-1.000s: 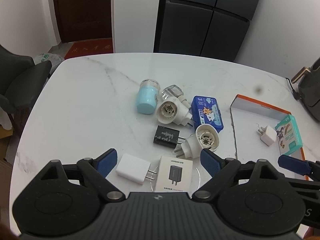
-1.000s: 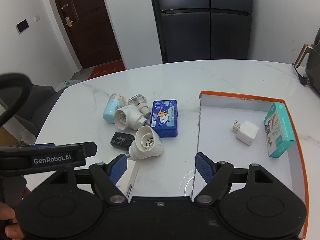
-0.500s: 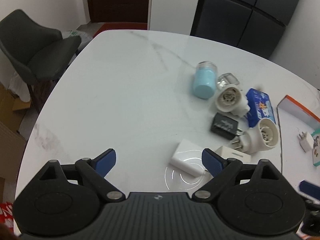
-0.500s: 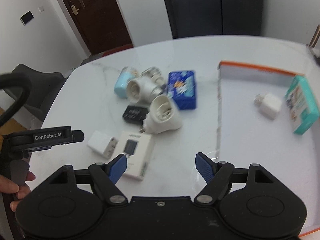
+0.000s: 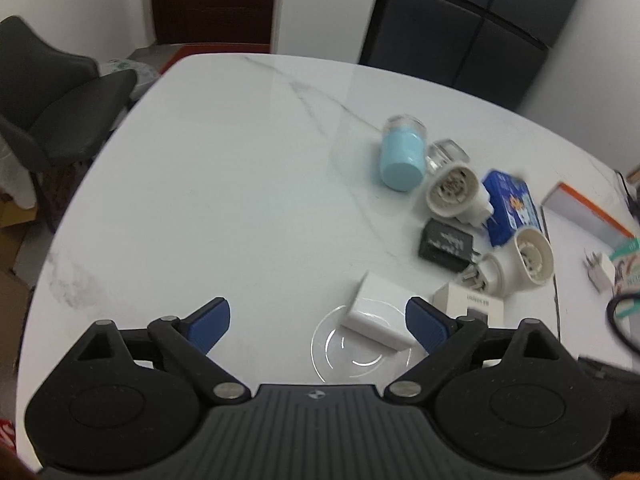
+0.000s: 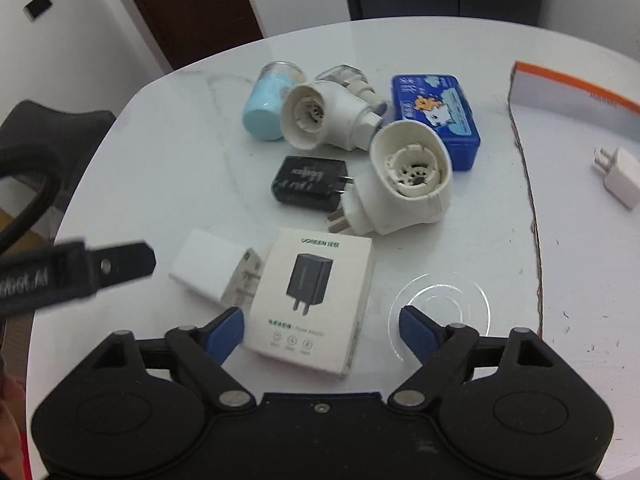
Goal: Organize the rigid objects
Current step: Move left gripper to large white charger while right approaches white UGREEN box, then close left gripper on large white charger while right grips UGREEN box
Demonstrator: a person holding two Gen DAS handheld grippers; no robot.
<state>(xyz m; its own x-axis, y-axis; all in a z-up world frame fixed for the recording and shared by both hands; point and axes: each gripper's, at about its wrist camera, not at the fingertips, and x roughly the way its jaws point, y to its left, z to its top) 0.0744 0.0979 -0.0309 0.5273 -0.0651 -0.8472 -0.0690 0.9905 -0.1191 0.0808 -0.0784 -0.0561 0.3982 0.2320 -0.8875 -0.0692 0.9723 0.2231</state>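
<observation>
Two tools hang over the white marble surface (image 5: 224, 184), both with jaws opening and pinching nothing. Between the right tool (image 6: 321, 326) jaws lies the near end of a white UGREEN charger box (image 6: 310, 300), flat on the surface, the blue pads clear of it. Just left of the box lies a white charger block (image 6: 214, 268), touching the box's edge. The left tool (image 5: 318, 322) is over bare surface, with that same white charger block near its right fingertip. Farther out lie a black charger (image 6: 308, 178), two white plug-in vaporizers (image 6: 408, 176) (image 6: 324, 120), a pale blue bottle (image 6: 266, 110) on its side, a clear bottle (image 6: 344, 76), and a blue tin (image 6: 436, 114), clustered closely. To the right, an orange-edged tray (image 6: 576, 88) holds a small white charger (image 6: 618, 176).
</observation>
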